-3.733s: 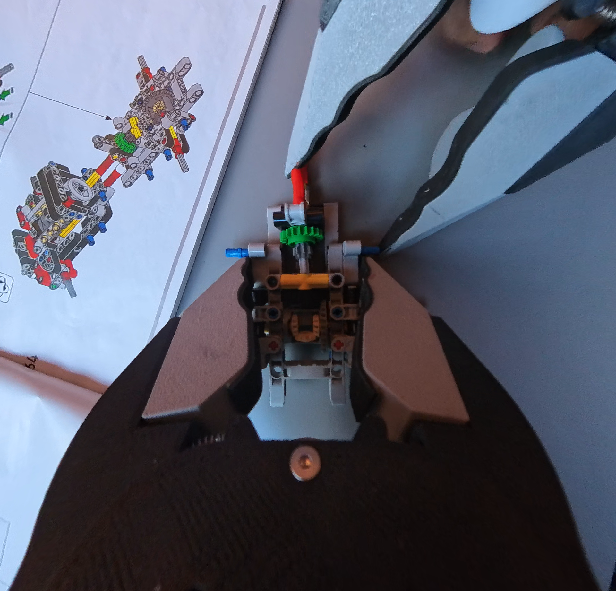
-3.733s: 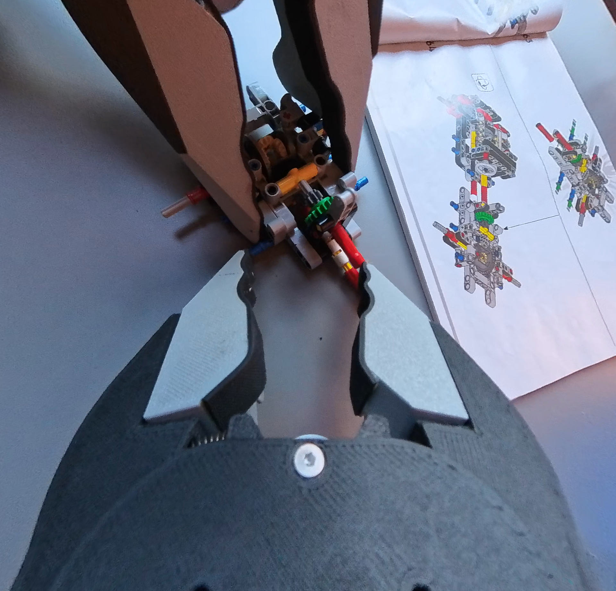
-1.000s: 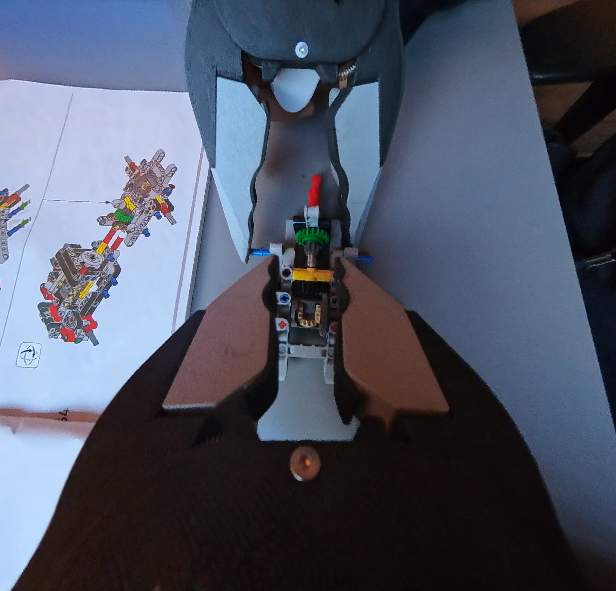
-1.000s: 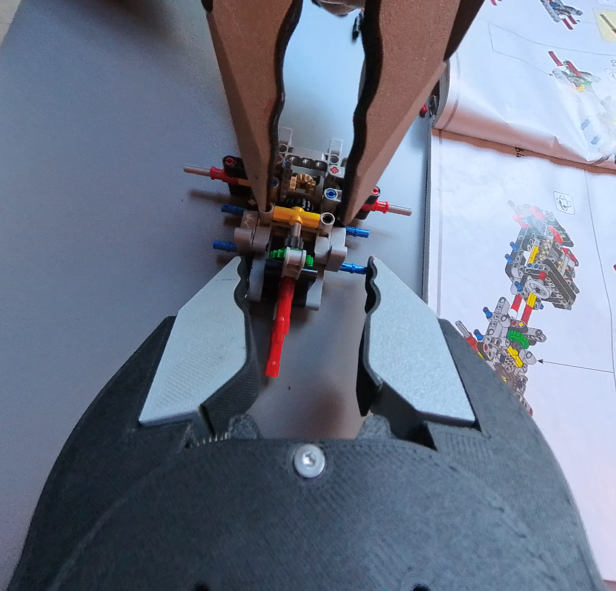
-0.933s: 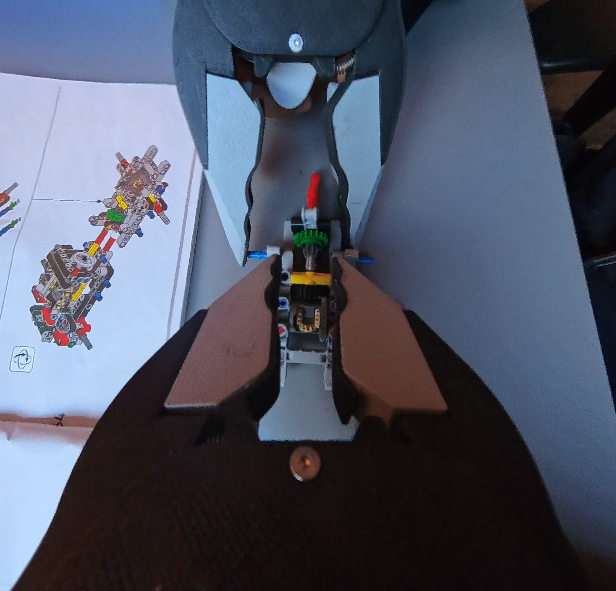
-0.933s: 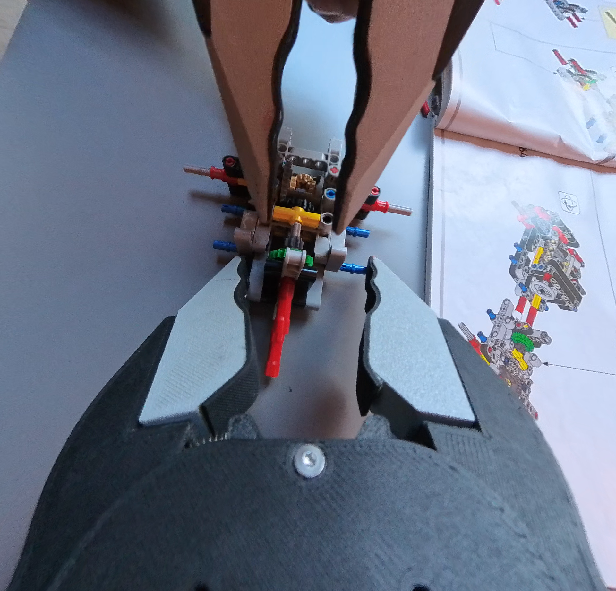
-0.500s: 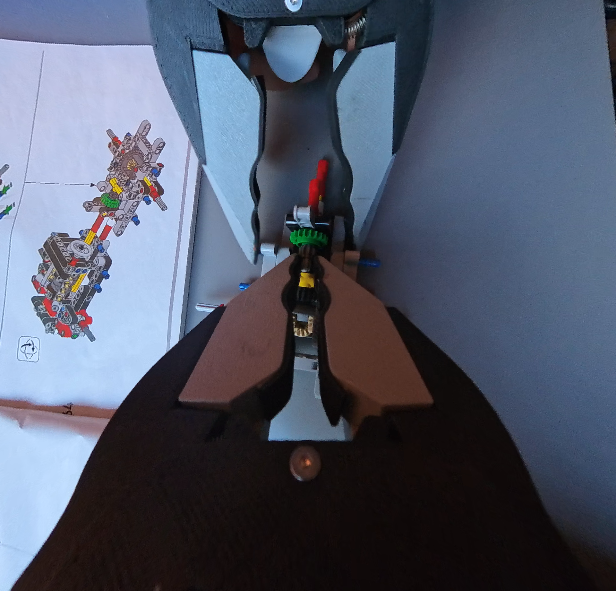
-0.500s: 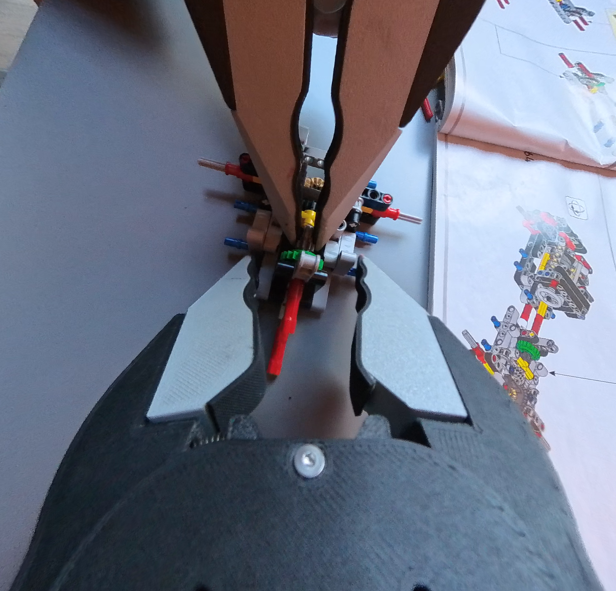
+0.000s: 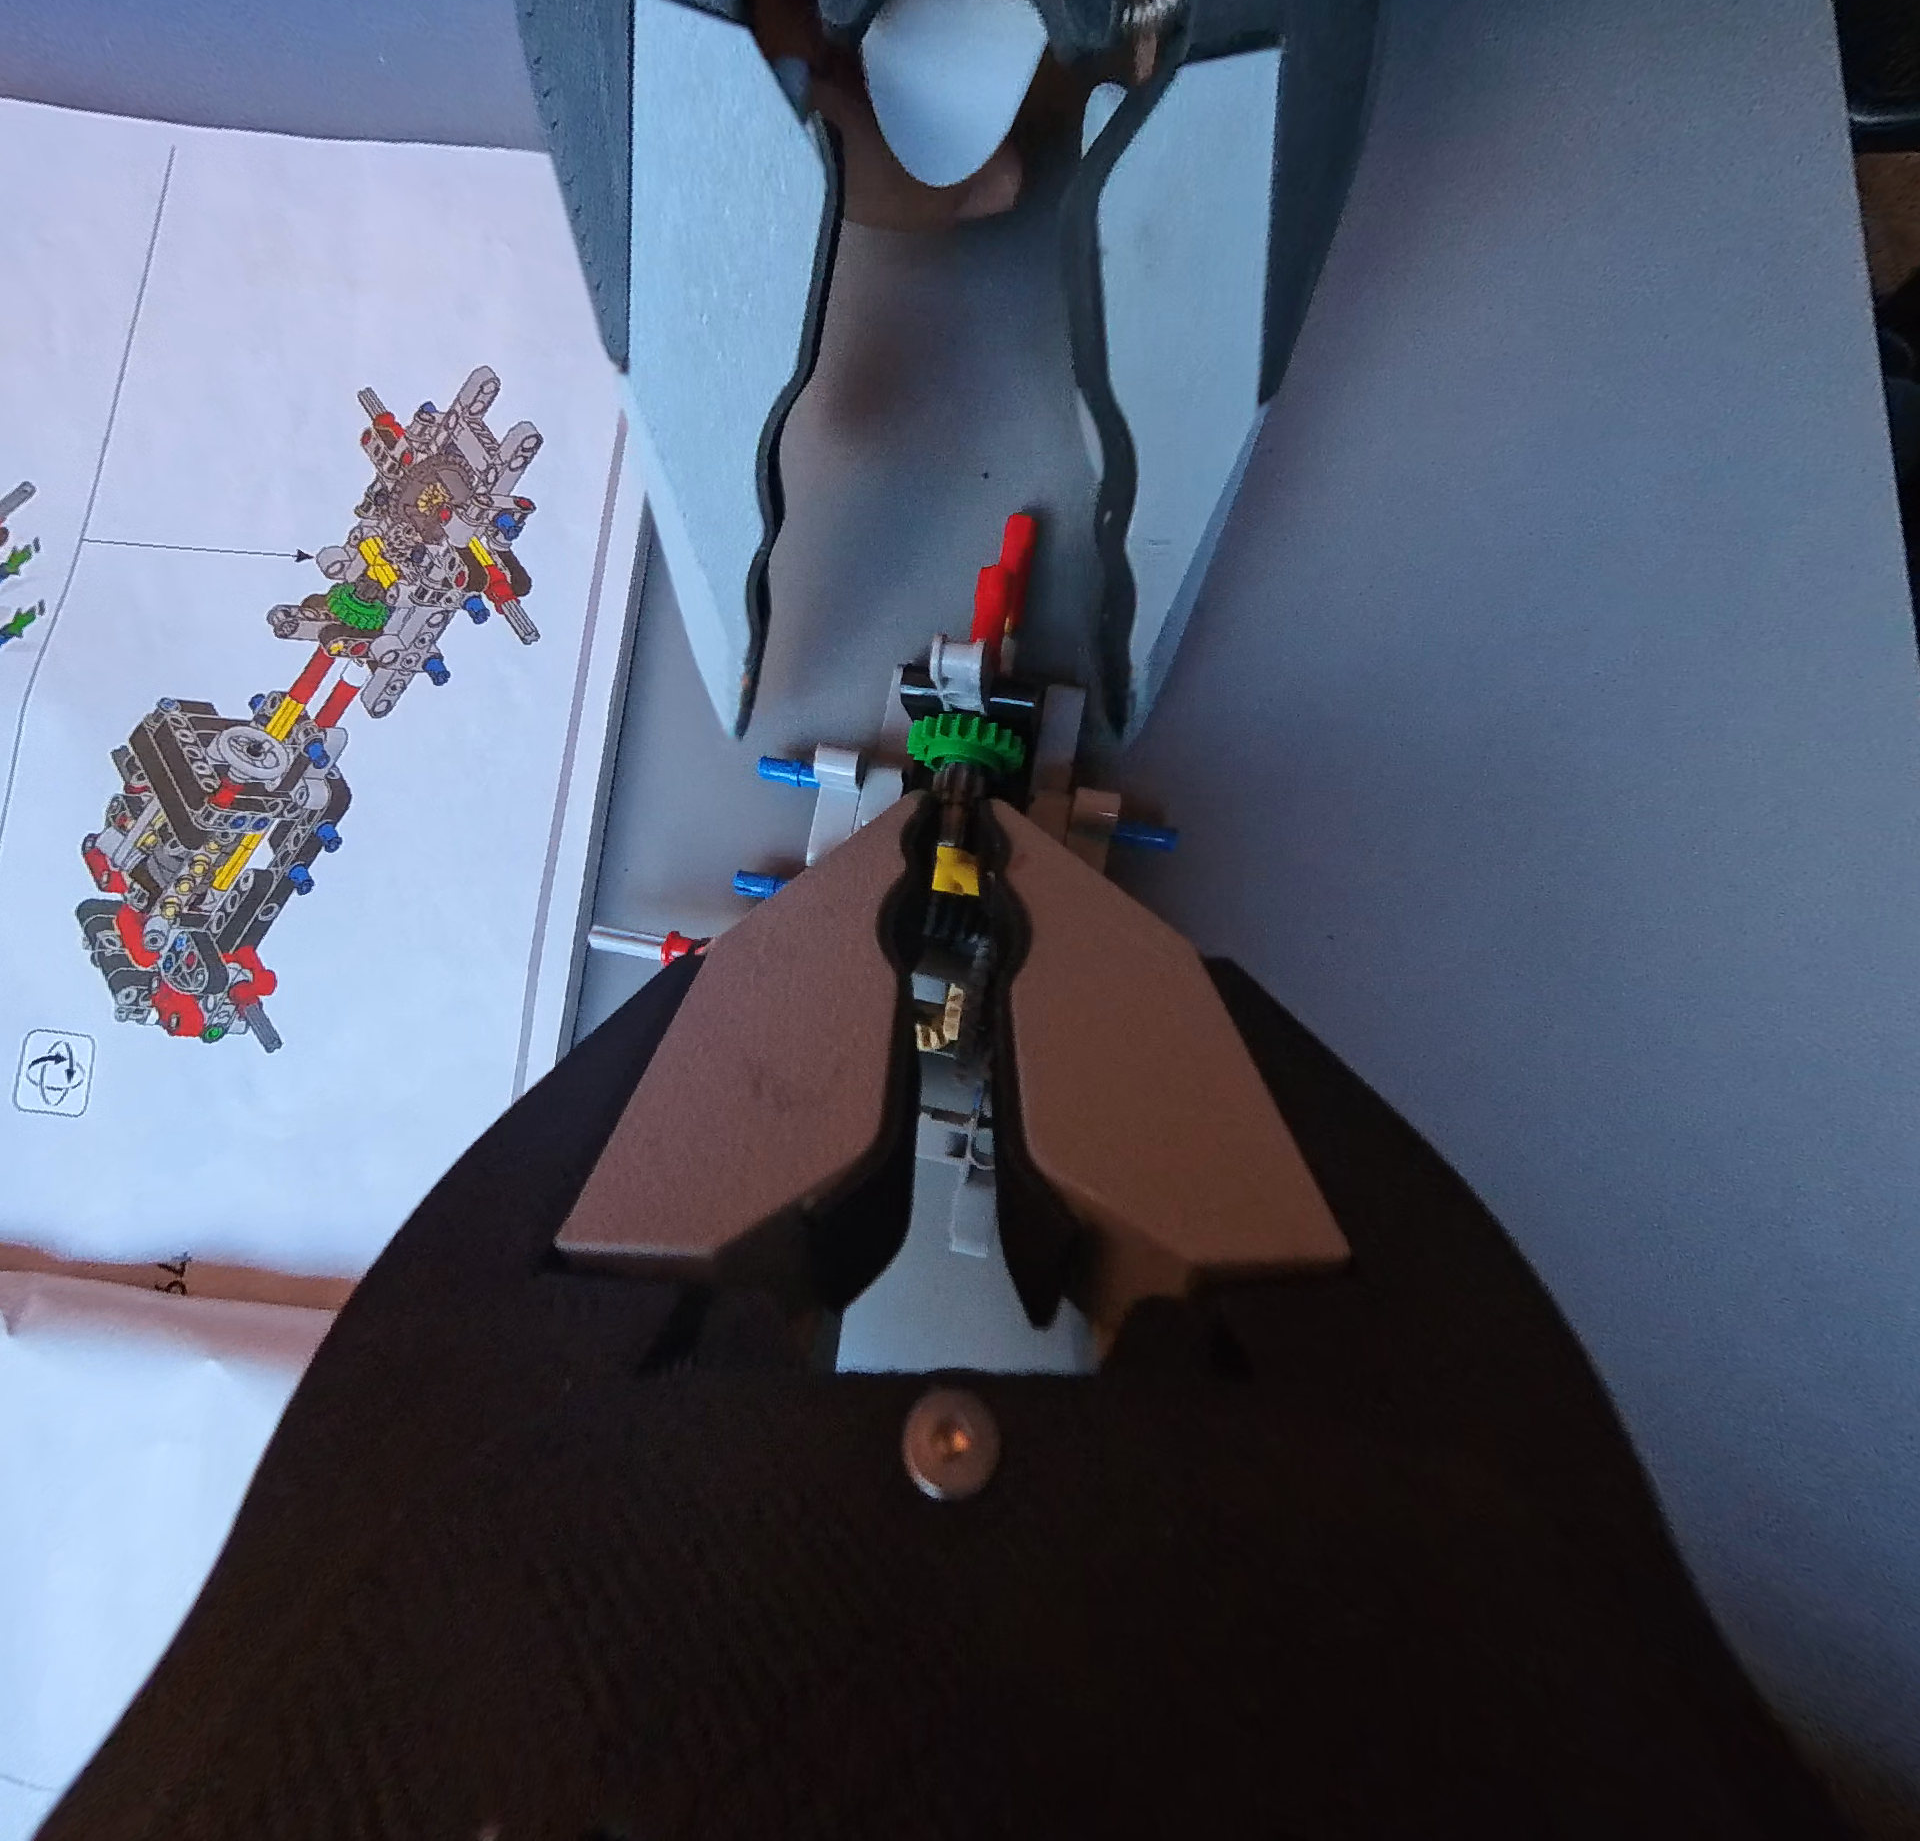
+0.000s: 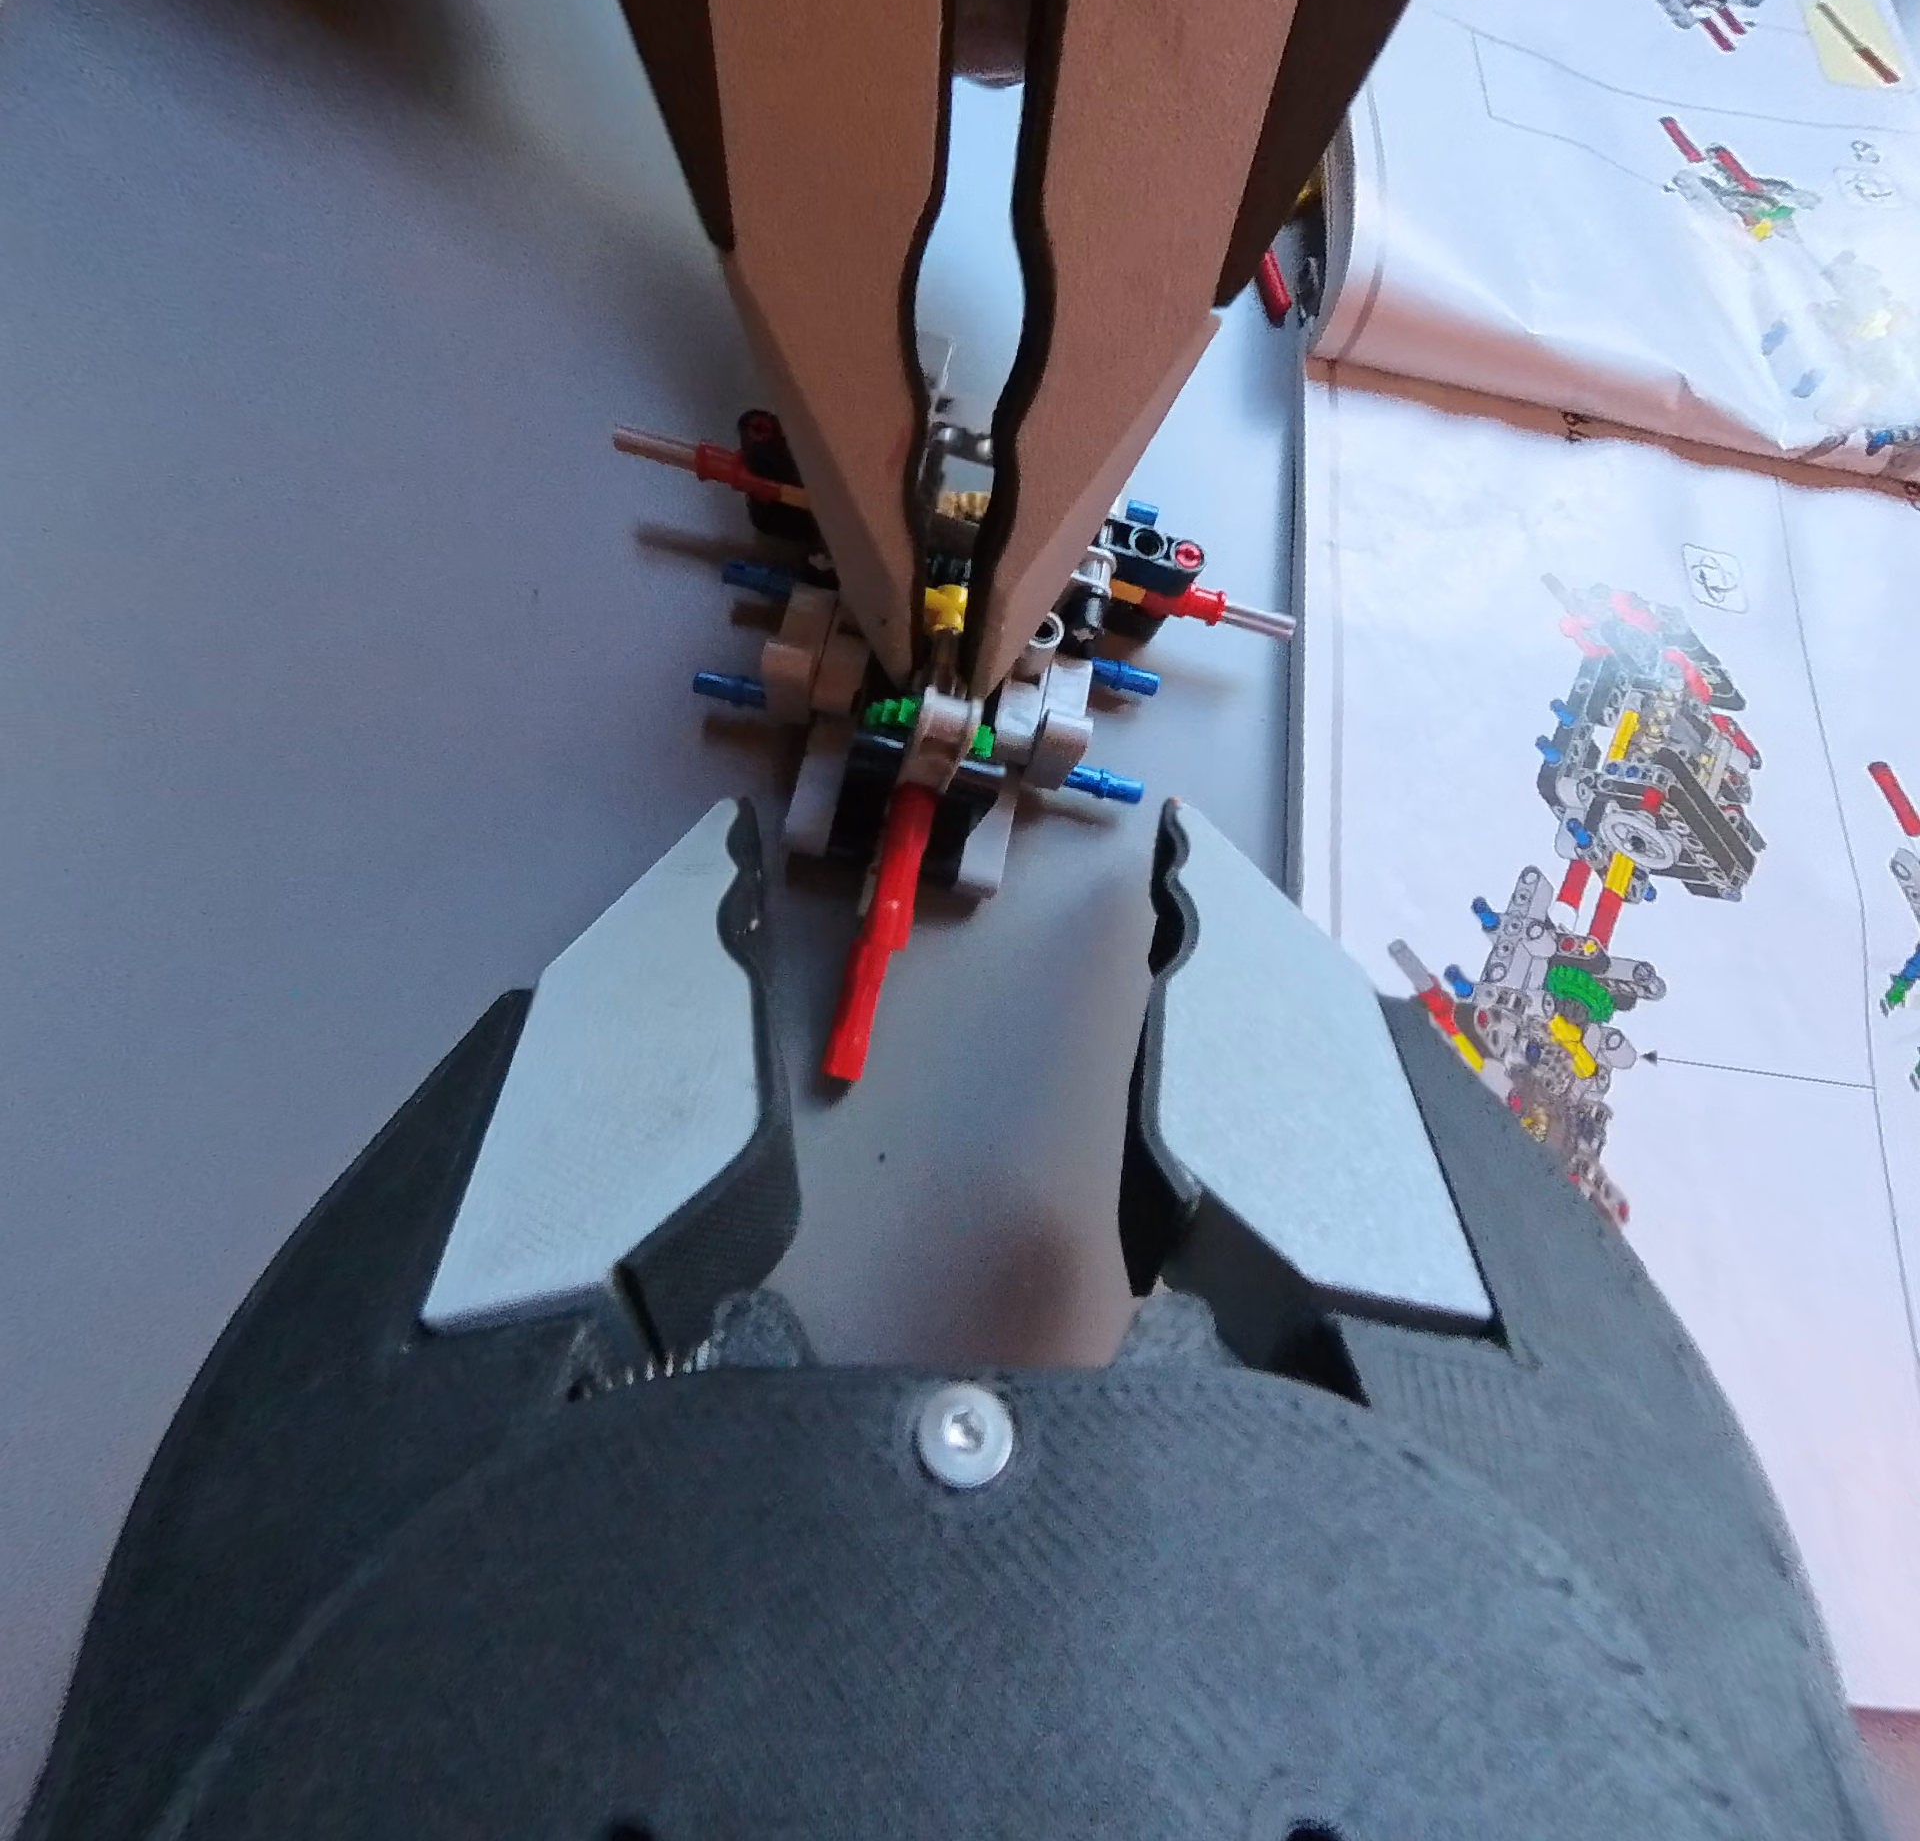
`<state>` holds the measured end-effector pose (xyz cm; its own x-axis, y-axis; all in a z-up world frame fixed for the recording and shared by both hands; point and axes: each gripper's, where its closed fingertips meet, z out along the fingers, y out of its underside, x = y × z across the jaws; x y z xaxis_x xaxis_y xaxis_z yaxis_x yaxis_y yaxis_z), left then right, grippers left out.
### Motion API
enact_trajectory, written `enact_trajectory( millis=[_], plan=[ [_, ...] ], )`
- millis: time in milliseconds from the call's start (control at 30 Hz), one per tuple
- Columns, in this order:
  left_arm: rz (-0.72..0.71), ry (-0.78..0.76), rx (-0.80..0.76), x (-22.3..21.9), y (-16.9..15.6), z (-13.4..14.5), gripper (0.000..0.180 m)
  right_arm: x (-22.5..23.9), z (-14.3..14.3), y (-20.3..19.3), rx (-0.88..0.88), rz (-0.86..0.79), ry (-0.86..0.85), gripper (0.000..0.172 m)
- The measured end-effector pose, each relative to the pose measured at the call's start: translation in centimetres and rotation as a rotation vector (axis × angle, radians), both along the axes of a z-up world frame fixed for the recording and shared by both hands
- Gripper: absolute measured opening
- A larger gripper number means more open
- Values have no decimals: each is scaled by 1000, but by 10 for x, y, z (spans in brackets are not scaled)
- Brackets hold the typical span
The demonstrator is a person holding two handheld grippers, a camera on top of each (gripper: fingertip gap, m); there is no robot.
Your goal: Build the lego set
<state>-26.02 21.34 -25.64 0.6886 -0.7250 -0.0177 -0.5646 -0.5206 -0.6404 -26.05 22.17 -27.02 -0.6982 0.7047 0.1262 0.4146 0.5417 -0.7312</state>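
Though mostly grey, model [image 10: 914, 752] many-coloured.

The left claw [image 9: 954, 804] had tan, wedge-shaped fingers [image 9: 790, 1043] edged with wavy black pads on a dark brown textured body fixed by one round screw. The right claw [image 10: 956, 835] had pale grey fingers [image 10: 623, 1095], wavy dark pads, a charcoal body, a silver screw and a small spring.

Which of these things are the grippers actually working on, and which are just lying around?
Being handled:
- brick assembly
- its thin axle, pinched by the left gripper
- red axle, lying untouched between the open fingers of the right gripper

Lying about:
- open instruction booklet
- grey table
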Motion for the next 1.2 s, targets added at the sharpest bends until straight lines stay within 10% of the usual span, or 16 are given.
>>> enact_trajectory(
  millis=[267, 600, 1200],
  plan=[
    [11, -13, 4, -1, 1, 1, 3, 11, 4, 7, -24, -10, -22, 63],
    [73, -116, -4, -21, -7, 25, 61, 9, 1, 9, -34, -49, -32, 66],
    [85, -2, 17, -32, -7, 11, 71, 9, 0, 11, -65, -59, -29, 66]
  ],
)
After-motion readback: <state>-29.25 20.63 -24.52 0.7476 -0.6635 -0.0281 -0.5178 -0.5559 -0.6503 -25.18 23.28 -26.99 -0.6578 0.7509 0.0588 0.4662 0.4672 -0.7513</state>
